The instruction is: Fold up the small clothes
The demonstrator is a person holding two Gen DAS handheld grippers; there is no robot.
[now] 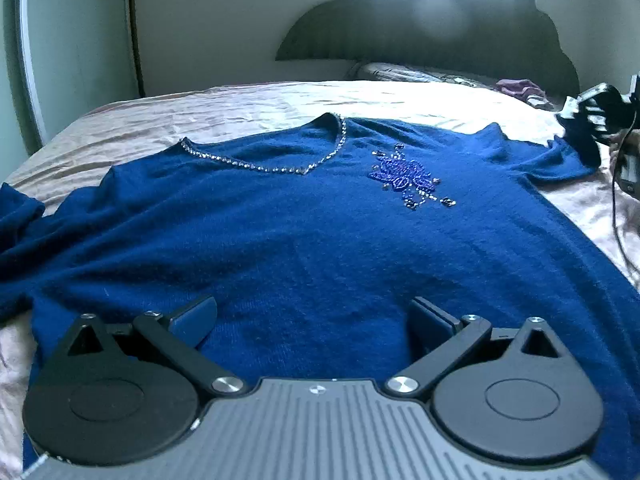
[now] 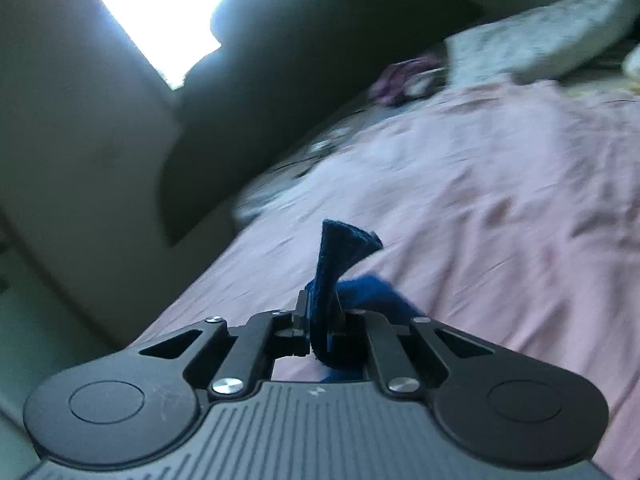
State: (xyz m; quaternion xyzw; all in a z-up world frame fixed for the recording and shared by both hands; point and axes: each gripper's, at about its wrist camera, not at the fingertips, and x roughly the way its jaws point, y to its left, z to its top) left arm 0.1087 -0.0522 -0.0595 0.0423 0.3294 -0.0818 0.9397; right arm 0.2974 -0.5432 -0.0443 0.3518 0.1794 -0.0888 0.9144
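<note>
A dark blue knit top (image 1: pixel 304 232) lies spread face up on the pink bedsheet (image 1: pixel 224 108). It has a beaded V neckline (image 1: pixel 276 162) and a beaded purple motif (image 1: pixel 408 178). My left gripper (image 1: pixel 314 314) is open, low over the top's lower hem, with fabric between its blue pads (image 1: pixel 196 314). My right gripper (image 2: pixel 320 312) is shut on the edge of the top's right sleeve (image 2: pixel 340 256). It also shows in the left wrist view (image 1: pixel 592 114) at the far right, lifting that sleeve end (image 1: pixel 576 140).
A dark scalloped headboard (image 1: pixel 424 28) stands at the back, under a bright window (image 2: pixel 168 12). Pillows (image 2: pixel 540 36) and purple cloth (image 2: pixel 400 76) lie near it. A wardrobe door (image 1: pixel 64 52) with flower stickers is at the left. A black cable (image 1: pixel 618 220) hangs at the right.
</note>
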